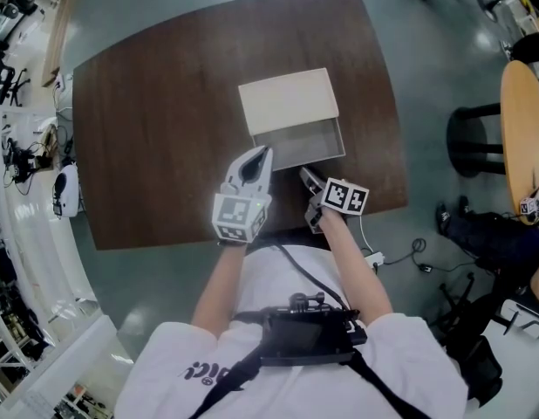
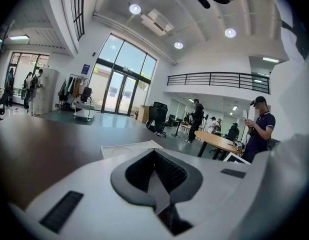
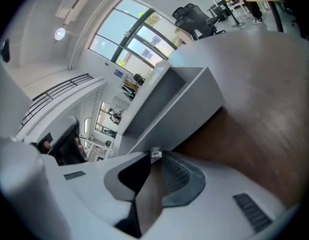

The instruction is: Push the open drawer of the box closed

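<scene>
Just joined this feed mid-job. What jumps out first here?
A white box sits mid-table, with its drawer pulled open toward the person. Both grippers point at the drawer's front: the left gripper is at its left corner and the right gripper is near its middle, each with jaws drawn together.
</scene>
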A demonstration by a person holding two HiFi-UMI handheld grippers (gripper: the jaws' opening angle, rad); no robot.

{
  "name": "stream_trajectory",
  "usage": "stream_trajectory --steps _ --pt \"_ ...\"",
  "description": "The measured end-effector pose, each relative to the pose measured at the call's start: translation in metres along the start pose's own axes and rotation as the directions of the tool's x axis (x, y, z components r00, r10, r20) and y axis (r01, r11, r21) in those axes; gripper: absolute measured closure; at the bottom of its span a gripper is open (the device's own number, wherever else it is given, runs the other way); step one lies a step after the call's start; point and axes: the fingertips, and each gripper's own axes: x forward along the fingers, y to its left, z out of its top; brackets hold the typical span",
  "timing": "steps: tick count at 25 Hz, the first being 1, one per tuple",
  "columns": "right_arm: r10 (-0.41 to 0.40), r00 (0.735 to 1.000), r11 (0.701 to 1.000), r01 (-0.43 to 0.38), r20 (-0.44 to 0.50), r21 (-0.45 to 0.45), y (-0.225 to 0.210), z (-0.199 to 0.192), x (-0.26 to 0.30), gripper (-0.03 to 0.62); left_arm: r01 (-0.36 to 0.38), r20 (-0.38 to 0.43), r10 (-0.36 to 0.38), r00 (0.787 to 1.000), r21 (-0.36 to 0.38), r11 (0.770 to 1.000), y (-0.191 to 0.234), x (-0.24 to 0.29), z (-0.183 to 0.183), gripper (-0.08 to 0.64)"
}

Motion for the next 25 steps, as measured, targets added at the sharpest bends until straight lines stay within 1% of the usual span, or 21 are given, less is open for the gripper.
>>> stream_trajectory --steps 3,6,12,15,18,20,25 --pt "-0.004 1.0 0.999 0.004 0.0 -0.038 -0.001 0.019 0.002 0.515 -0.001 0.008 0.001 1.0 0.0 1.0 -0.006 0.01 0.002 0.551" --pt "0.01 1.0 1.0 -0.01 -0.001 -0.023 -0.004 0.031 0.007 0.515 -0.012 0.01 0.012 1.0 -0.003 1.0 -0.012 0.017 0.007 0.551" --pt "0.028 0.999 0.999 -0.028 0.024 -0.027 0.007 0.071 0.04 0.515 -0.051 0.01 0.051 0.999 -0.001 0.999 -0.001 0.019 0.013 0.551" --pt "0.03 0.999 0.999 -0.029 0.031 -0.023 0.012 0.087 0.054 0.515 -0.07 0.005 0.07 0.998 -0.016 0.997 0.005 0.018 0.014 0.551" --pt "0.026 0.999 0.999 -0.025 0.032 -0.033 0.015 0.09 0.064 0.515 -0.08 0.009 0.08 0.997 -0.01 0.997 0.009 0.016 0.015 0.551" --pt "0.03 0.998 0.999 -0.029 0.049 -0.036 0.015 0.09 0.065 0.515 -0.082 0.007 0.082 0.997 -0.005 0.997 0.009 0.016 0.014 0.551" --pt "0.025 0.996 0.999 -0.022 0.082 -0.035 0.016 0.085 0.056 0.515 -0.071 0.008 0.071 0.997 0.008 0.997 0.0 0.013 0.014 0.551"
